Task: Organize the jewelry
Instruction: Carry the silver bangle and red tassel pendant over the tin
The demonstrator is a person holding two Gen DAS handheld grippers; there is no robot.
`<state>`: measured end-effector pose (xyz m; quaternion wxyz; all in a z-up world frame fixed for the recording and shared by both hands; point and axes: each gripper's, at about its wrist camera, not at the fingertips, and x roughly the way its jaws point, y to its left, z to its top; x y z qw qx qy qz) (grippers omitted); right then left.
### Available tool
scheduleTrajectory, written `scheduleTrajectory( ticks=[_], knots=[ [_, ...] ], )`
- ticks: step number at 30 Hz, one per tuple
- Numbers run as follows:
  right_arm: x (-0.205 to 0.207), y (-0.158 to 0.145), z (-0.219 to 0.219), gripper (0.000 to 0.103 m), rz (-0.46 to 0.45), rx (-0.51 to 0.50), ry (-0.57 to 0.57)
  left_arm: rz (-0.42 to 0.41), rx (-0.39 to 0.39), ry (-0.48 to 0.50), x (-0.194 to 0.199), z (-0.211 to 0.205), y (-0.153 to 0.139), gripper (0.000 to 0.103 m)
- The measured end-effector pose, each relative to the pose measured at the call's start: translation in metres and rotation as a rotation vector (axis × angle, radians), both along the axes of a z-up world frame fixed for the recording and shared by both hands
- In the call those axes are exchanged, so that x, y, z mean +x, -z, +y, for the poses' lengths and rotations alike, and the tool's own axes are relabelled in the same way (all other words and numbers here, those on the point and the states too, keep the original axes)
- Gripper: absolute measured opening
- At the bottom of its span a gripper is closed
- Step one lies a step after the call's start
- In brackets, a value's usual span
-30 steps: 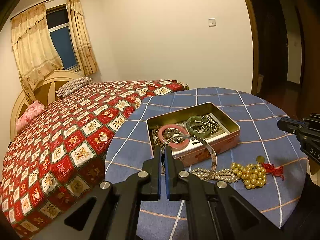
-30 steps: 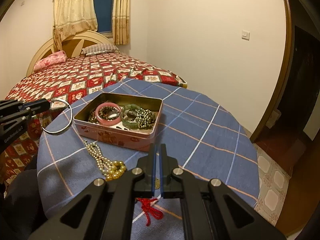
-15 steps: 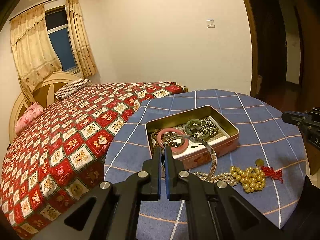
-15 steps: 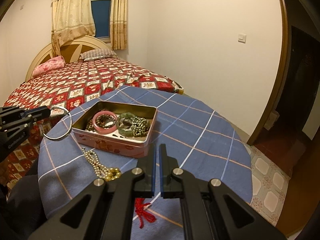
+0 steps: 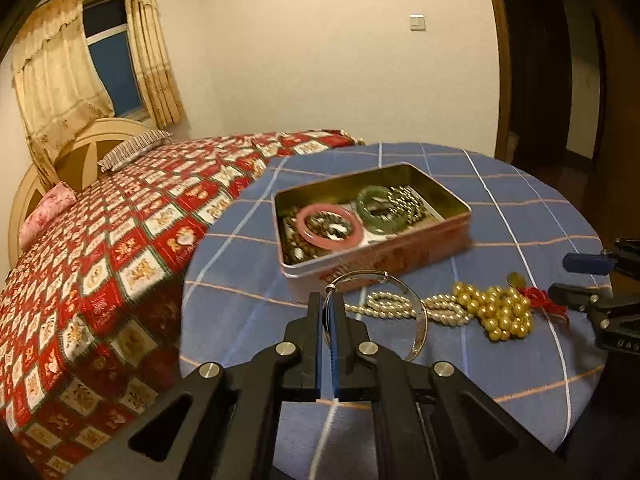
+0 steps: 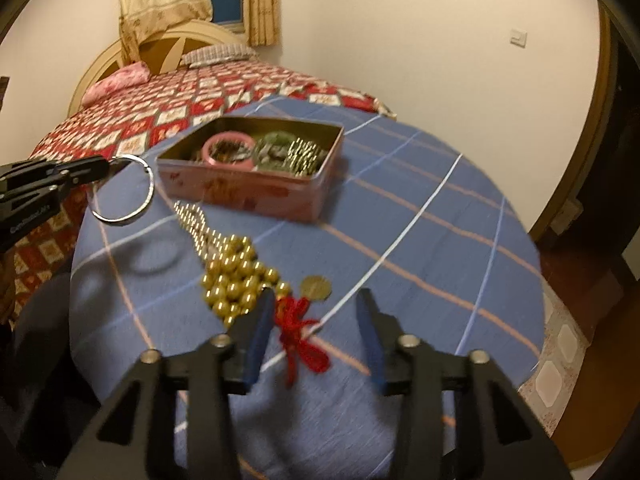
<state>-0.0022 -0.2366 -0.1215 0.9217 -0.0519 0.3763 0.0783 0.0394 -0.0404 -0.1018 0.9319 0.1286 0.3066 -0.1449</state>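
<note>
Our left gripper (image 5: pixel 329 300) pinches a thin silver bangle (image 5: pixel 416 316); right gripper (image 6: pixel 316 312) jaws are opening over the glossy gold beads (image 6: pixel 236 276) at ten o'clock.

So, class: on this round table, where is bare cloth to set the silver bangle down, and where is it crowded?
Free: the blue checked cloth right of the pink tin, out to the table's edge, and the strip left of the pearl strand. Crowded: in front of the tin, where pearls, gold beads, coin and red tassel lie; the tin is nearly full.
</note>
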Motion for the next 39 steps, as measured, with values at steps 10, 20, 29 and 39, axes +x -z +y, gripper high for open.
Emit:
scheduleTrajectory(
  ticks=[10, 20, 29, 39],
  knots=[
    [0.004, 0.024, 0.009, 0.014, 0.093, -0.032, -0.056, 0.002, 0.003, 0.008, -0.001, -0.004, 0.002, 0.002],
    [0.009, -0.017, 0.005, 0.007, -0.041, -0.042, -0.028, -0.047, -0.008, 0.015, 0.015, 0.000, -0.024, 0.002],
    [0.043, -0.060, 0.026, 0.007, -0.138, -0.053, -0.072, -0.110, 0.018, 0.003, 0.051, 0.000, -0.051, 0.002],
    [0.097, -0.067, 0.042, 0.007, -0.171, -0.042, -0.079, -0.098, 0.019, -0.047, 0.103, -0.002, -0.051, 0.002]
  ],
)
